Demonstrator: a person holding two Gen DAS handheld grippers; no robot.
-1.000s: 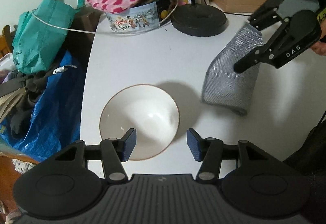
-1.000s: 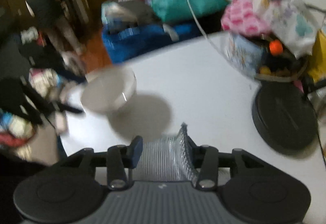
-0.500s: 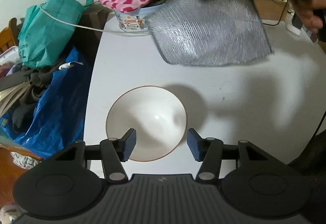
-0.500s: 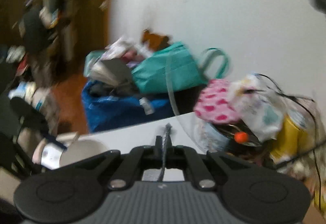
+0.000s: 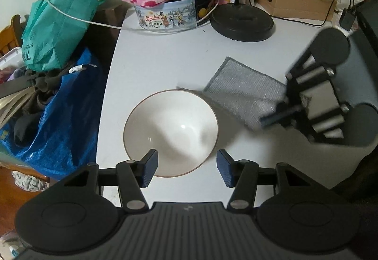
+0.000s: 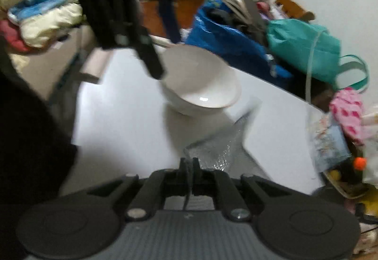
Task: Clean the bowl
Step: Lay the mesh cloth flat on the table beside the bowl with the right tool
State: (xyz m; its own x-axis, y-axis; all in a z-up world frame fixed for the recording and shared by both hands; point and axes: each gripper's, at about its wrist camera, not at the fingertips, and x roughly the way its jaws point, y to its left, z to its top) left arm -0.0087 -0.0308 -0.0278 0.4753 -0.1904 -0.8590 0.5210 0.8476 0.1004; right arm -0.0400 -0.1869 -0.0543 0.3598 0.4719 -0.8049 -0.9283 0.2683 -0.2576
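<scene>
Taking the bowl (image 5: 170,132) as the landmark and reading the left wrist view from left to right: well to its left, off the table edge, a blue bag (image 5: 59,118) slumped under a teal tote (image 5: 56,31). The bowl itself stood upright and empty on the white table (image 5: 165,59), close to that left edge. The left gripper (image 5: 185,164) hovered at the bowl's near rim with its jaws spread and nothing between them; one blue pad (image 5: 148,166) overlapped the rim in the picture, the other (image 5: 224,166) hung just off the bowl's right side (whether either pad touched the porcelain could not be told).

Behind the bowl sat a cookie tin (image 5: 167,16) and a black lamp base (image 5: 242,23). To the bowl's right, the grey mesh cloth (image 5: 243,97) hung slantwise, its long edge running from the bowl's far-right rim out toward the right gripper (image 5: 281,111), whose jaws were pressed together on the cloth's outer end. The cloth's free corner reached just to the rim but had not gone inside.

So the bowl lay leftward and slightly ahead of the right gripper, which was the nearer to wiping; the left looked placed to steady the bowl.
</scene>
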